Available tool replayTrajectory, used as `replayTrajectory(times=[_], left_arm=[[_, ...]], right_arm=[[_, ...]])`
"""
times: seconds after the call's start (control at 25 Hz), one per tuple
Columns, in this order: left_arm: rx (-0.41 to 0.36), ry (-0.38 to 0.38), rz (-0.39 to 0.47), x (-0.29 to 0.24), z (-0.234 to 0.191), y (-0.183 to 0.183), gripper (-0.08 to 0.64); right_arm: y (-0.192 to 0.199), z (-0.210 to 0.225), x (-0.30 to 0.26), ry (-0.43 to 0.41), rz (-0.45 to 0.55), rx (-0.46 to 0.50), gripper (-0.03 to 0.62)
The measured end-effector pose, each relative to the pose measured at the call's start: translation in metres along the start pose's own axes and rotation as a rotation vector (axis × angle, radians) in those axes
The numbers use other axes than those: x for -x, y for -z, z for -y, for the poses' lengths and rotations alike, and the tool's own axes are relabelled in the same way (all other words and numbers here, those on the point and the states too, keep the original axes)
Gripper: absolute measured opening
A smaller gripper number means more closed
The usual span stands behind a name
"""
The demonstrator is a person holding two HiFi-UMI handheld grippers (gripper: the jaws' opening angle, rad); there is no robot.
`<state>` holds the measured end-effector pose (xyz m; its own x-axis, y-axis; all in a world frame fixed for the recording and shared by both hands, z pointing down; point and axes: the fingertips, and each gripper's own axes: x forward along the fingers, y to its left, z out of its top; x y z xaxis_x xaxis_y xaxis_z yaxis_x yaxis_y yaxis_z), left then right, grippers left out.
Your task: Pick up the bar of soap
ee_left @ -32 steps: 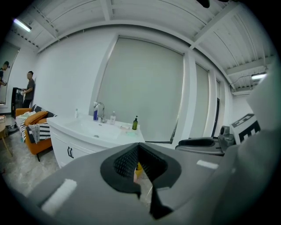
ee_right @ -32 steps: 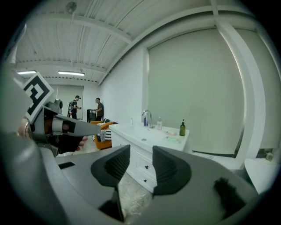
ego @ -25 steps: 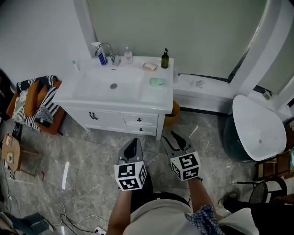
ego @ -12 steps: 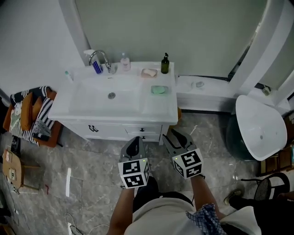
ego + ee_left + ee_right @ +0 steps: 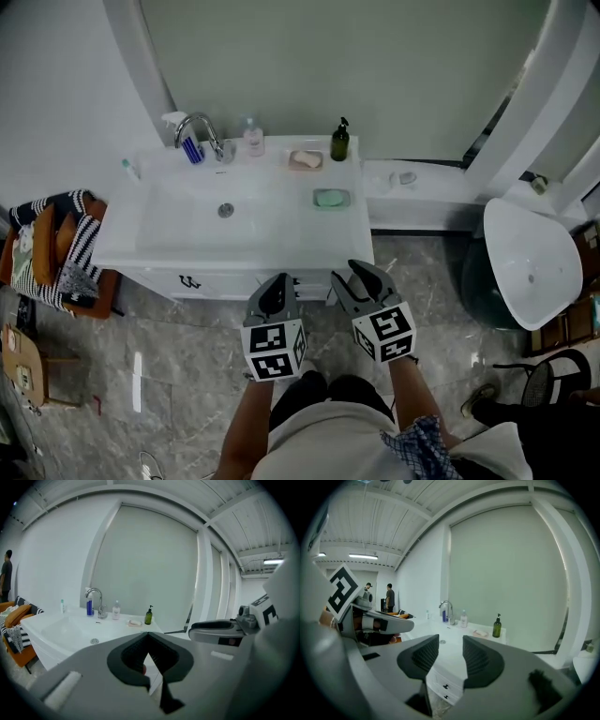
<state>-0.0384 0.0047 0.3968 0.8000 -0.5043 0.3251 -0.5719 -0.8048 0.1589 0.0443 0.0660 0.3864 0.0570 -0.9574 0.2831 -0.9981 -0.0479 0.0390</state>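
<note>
A pale pink bar of soap [image 5: 305, 158] lies in a small dish at the back of the white vanity top [image 5: 272, 220], left of a dark green pump bottle [image 5: 339, 141]. The same pink soap [image 5: 135, 623] shows far off in the left gripper view, and as a small pink shape [image 5: 480, 633] in the right gripper view. A green soap-like piece [image 5: 331, 198] lies nearer the front right of the top. My left gripper [image 5: 278, 279] is shut and holds nothing. My right gripper [image 5: 361, 270] stands open and empty. Both hover at the vanity's front edge, well short of the soap.
A chrome faucet [image 5: 199, 127], a blue item and a clear bottle [image 5: 252, 136] stand behind the basin. An orange chair with striped cloth [image 5: 52, 248] is at the left. A white tub-like fixture [image 5: 525, 262] is at the right, and a low ledge [image 5: 422, 183] lies between. People stand far off [image 5: 389, 597].
Both grippers and the camera have come forward toward the vanity; its front edge now lies right at the jaw tips. Neither gripper's jaws have changed.
</note>
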Motion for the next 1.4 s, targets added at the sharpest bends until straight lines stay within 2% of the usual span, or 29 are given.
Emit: replayTrajectory(times=[0.24,0.4,0.68,1.0,1.4], left_arm=[[0.003,-0.001,-0.002,-0.015,-0.016,-0.005,0.005],[0.014,-0.015,0.044,-0.018,-0.024,-0.014,0.005],[0.023,-0.035,0.034,-0.026,-0.04,-0.007,0.005],[0.036,-0.065,0.029,-0.055,-0.059,-0.012,0.005],[0.06,-0.05,-0.029,-0.132,-0.068,-0.021,0.006]], right_arm=[[0.0,0.013,-0.015,0.032,-0.014,-0.011,0.153],[-0.004,0.024,-0.022,0.059,-0.001,-0.034,0.153],[-0.001,0.034,-0.038,0.074,0.005,-0.033,0.153],[-0.011,0.058,-0.077,0.056,-0.001,0.018,0.153],[-0.024,0.108,-0.15,-0.002,-0.055,0.055,0.153]])
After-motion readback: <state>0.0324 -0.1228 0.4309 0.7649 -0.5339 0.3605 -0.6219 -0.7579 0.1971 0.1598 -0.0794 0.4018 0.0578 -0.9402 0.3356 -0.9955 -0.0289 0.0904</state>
